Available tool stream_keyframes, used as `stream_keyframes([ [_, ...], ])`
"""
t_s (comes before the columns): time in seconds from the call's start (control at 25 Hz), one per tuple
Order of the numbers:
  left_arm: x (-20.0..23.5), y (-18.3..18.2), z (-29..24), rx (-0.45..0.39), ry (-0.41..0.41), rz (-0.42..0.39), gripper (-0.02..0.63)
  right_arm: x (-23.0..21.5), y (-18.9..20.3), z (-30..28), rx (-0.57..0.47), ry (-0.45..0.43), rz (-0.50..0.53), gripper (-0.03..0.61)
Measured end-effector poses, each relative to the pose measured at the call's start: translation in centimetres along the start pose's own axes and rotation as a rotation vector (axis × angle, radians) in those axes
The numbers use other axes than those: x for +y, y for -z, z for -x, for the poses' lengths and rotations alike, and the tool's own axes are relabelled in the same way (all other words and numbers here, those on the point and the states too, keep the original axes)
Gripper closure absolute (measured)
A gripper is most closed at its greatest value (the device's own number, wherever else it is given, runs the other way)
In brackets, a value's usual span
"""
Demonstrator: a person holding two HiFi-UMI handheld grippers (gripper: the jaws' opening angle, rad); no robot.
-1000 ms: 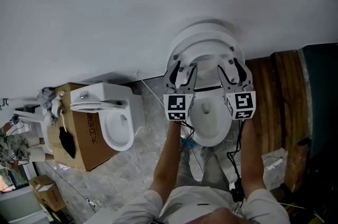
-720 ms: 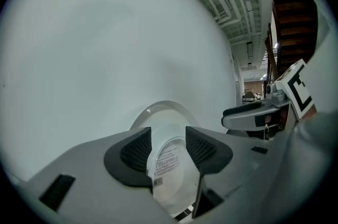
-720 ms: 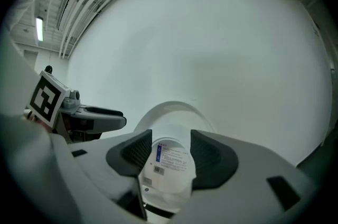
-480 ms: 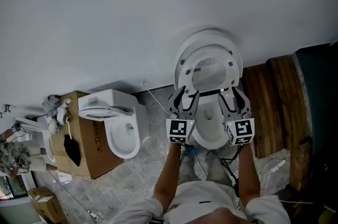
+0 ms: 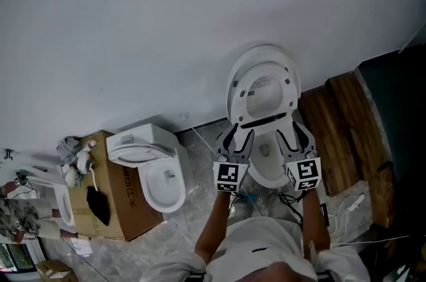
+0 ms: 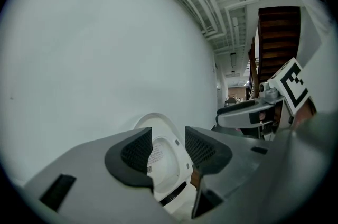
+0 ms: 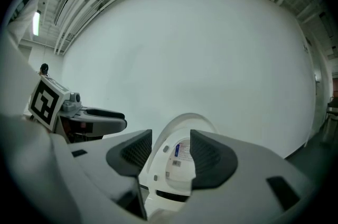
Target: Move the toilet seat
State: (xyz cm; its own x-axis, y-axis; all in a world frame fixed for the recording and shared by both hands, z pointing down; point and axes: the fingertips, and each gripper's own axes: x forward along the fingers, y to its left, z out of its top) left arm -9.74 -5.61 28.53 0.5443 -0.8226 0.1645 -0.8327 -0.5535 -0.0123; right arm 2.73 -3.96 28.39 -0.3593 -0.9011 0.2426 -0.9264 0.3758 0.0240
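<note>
The white oval plastic toilet seat [image 5: 237,98] stands raised with its lid against the plain white wall [image 5: 133,21], above the open white ceramic bowl [image 5: 269,166]. The left tongs [image 5: 237,140] and right tongs [image 5: 294,138] hang near the bowl's front, clear of the seat. Both have just been closing, but a narrow gap remains and they pinch nothing. I'd worry the seat isn't leaning back far enough. With nothing holding it, it could tip forward and slam onto the bowl.
</note>
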Motion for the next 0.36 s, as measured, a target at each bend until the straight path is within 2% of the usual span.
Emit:
stream_keyframes([
  [0.36, 0.9, -0.8, 4.4, -0.023, 0.031, -0.007, 0.405, 4.1, -0.6, 2.7, -0.012, 0.038, -0.012, 0.334],
])
